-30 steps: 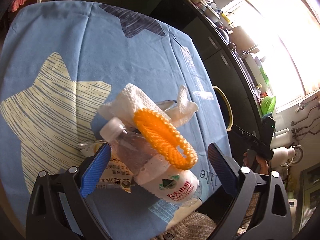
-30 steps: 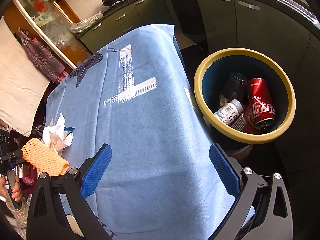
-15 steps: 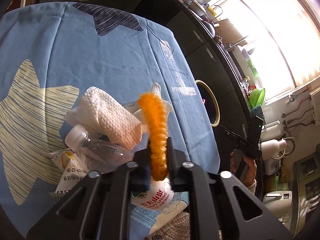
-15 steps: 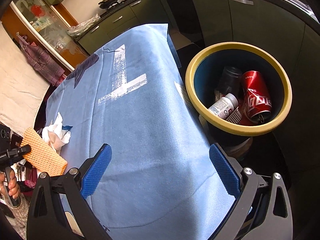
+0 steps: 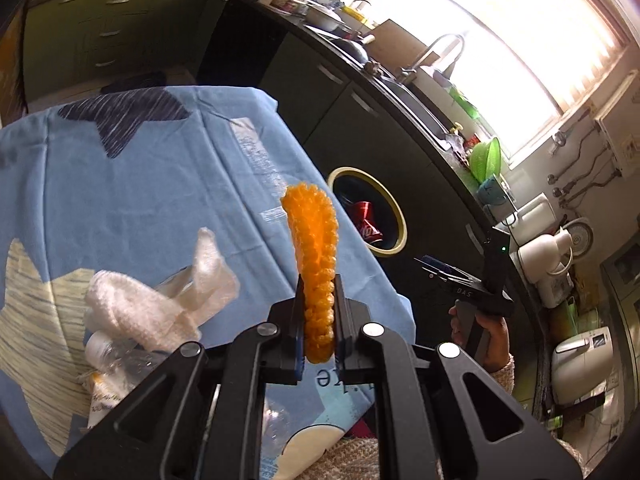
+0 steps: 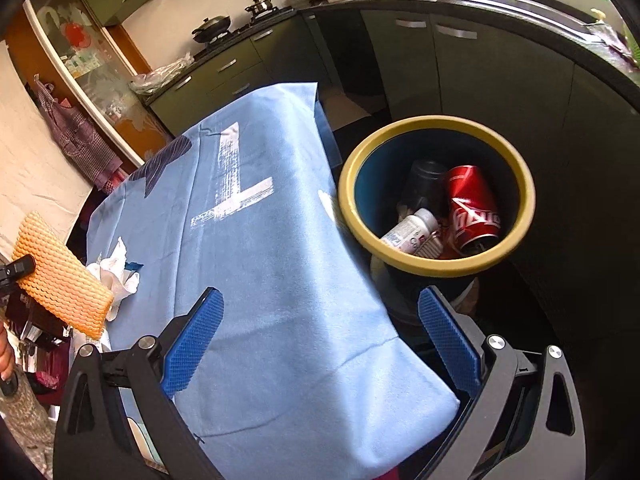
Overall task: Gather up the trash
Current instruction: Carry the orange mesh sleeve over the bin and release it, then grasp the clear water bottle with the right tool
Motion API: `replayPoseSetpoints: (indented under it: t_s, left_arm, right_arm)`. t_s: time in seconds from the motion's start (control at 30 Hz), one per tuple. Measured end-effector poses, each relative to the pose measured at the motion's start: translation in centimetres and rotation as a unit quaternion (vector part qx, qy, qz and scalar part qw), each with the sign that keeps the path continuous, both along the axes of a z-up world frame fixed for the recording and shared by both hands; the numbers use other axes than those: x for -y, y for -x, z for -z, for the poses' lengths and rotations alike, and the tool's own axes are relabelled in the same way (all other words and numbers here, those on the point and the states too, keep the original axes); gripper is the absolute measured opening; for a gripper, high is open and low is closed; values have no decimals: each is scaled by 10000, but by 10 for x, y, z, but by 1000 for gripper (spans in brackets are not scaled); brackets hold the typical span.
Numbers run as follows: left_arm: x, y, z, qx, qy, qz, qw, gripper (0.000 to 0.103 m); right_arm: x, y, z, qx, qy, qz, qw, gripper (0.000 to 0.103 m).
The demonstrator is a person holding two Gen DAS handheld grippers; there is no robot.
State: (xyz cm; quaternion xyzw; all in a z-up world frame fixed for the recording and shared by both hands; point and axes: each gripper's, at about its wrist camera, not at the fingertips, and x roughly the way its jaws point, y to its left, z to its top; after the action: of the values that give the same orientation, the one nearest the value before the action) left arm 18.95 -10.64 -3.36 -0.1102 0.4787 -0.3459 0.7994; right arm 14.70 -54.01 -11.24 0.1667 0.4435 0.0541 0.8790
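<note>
My left gripper (image 5: 318, 288) is shut on an orange foam net sleeve (image 5: 314, 240), lifted above the blue tablecloth (image 5: 160, 184). The sleeve (image 6: 60, 280) also shows at the left edge of the right wrist view, held off the table. Below it lie crumpled white tissue (image 5: 136, 308), a clear plastic bottle (image 5: 120, 360) and a wrapper. My right gripper (image 6: 320, 332) stands open over the table's near corner, nothing between its fingers. The yellow-rimmed bin (image 6: 436, 268) stands beside the table and holds a red can (image 6: 472, 208), a small white bottle (image 6: 412, 232) and a dark cup.
Dark kitchen cabinets (image 6: 460, 72) curve behind the bin, with a sink and clutter on the counter. A stove with pots (image 6: 216, 24) sits at the back. A hand (image 5: 484, 328) holds the right gripper's handle past the table's edge. Appliances stand at the far right.
My left gripper closed on the orange net sleeve and lifted it off the bottle and tissue, rolling as it rose. The right gripper drifted slightly, bringing the bin closer in view.
</note>
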Motion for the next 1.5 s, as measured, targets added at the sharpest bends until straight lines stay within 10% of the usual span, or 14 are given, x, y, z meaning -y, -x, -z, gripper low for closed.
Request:
replayPoseSetpoints:
  t_s: [0.53, 0.73, 1.17, 1.5]
  left_arm:
    - [309, -97, -5, 932, -604, 1193, 9866, 11]
    - [349, -134, 46, 628, -1306, 969, 9847, 52]
    - [179, -60, -63, 1452, -424, 401, 9877, 67]
    - [-49, 12, -68, 2720, -451, -1705, 9460, 80]
  right_arm:
    - [118, 105, 10, 253, 40, 1439, 9893, 98]
    - [132, 114, 22, 159, -117, 1561, 9875, 98]
    - [78, 82, 15, 251, -85, 627, 9977, 98]
    - [-95, 48, -24, 242, 182, -1850, 9823, 98]
